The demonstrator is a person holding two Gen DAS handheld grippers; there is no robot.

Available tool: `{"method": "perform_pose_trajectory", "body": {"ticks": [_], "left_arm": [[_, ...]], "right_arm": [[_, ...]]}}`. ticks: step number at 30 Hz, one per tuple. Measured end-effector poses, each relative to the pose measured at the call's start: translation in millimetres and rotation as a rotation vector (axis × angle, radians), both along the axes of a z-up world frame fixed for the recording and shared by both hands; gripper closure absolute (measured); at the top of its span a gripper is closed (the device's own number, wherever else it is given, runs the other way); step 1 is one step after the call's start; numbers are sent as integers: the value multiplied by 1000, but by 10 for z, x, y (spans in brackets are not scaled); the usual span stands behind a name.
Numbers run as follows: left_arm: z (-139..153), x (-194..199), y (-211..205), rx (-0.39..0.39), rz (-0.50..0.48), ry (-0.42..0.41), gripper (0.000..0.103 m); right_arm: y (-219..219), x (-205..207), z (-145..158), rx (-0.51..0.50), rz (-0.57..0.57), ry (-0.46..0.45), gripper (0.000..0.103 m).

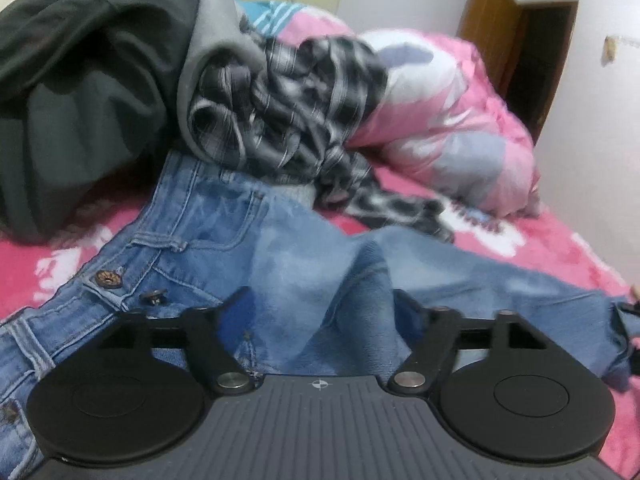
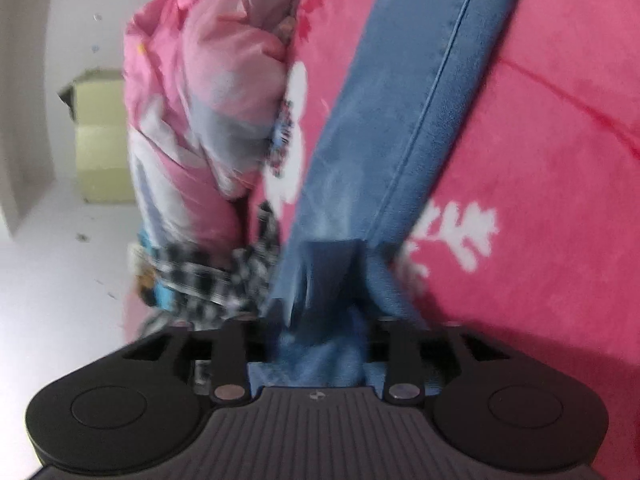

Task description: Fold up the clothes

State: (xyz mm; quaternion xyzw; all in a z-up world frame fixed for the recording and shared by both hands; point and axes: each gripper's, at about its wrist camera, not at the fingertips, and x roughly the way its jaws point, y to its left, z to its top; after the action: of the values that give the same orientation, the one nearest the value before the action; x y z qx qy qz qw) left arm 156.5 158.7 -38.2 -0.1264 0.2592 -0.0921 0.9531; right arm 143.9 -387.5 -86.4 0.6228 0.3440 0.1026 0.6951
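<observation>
Blue jeans (image 1: 224,240) lie spread on the pink bedspread (image 1: 560,248), waistband and buttons at the left, one leg running off to the right. My left gripper (image 1: 320,296) hovers low over the seat of the jeans with its fingers wide apart. Loose denim bulges between them and neither finger presses on it, so it is open. In the right wrist view a jeans leg (image 2: 380,120) stretches away up the frame. Its near end stands bunched between the half-spread fingers of my right gripper (image 2: 328,312). The picture is blurred and the cloth hides the fingertips.
A plaid shirt (image 1: 288,112), a grey hoodie (image 1: 216,32) and a dark jacket (image 1: 72,80) are heaped behind the jeans. A pink and white quilt (image 1: 440,120) is piled at the back right. A dark doorway (image 1: 532,60) lies beyond the bed. A pale box (image 2: 100,140) stands on the floor.
</observation>
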Motion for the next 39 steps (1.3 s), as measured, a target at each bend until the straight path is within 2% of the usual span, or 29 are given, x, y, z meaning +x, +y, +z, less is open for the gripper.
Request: {"method": "perform_pose_trajectory", "body": {"ticks": [3,4,8,12,14,18,21,23,24,26,28,31,32,33,34,35,37,39], "left_arm": [[112,-129,36,-36,-3,-38,7],[154,-183,43,-44,-1,-52,6],[316,-426,38,-66,-5,-110,5],[435,-720,-52,-66,-51,-169,2],[425,-823,-141,-60,-84,-173,2],[308,-929,-440,4,-145,-147,2],[201,-982,-695,67,-187,-122,2],[139,-1032,-849,108,-205,-120,2],[109,-1059,-923,128,-212,-121,2],[57,-1105,-1042,164,-224,-119,2],[19,-1154,-1132,201,-236,-116,2],[-21,-1215,-1214,237,-254,-110,2],[-35,-1230,-1232,245,-258,-106,2],[-46,-1243,-1247,253,-258,-103,2],[-56,-1253,-1259,259,-256,-100,2],[-63,-1263,-1267,263,-253,-97,2],[-68,-1274,-1262,268,-245,-91,2],[-78,-1284,-1249,270,-234,-82,2]], "right_arm": [[-67,-158,113,-5,-36,-36,31],[-92,-214,150,-10,-50,-46,28],[-197,-485,246,-18,-102,-75,26],[-280,-791,246,-21,-152,-73,26],[-319,-939,194,-22,-177,-60,26],[-350,-1102,84,-68,-182,-11,26],[-255,-1046,116,-151,-126,-12,27],[-104,-954,243,-282,-66,-43,27],[13,-904,335,-390,-26,-66,27],[362,-821,525,-688,68,-124,27],[807,-773,643,-1035,165,-196,27],[1455,-820,542,-1527,280,-338,28],[1582,-803,468,-1627,300,-364,29],[1681,-772,390,-1704,314,-379,34],[1780,-742,312,-1781,328,-395,44],[1800,-698,289,-1786,327,-397,48],[1747,-604,321,-1723,299,-384,70],[1588,-569,458,-1599,238,-384,79]]}}
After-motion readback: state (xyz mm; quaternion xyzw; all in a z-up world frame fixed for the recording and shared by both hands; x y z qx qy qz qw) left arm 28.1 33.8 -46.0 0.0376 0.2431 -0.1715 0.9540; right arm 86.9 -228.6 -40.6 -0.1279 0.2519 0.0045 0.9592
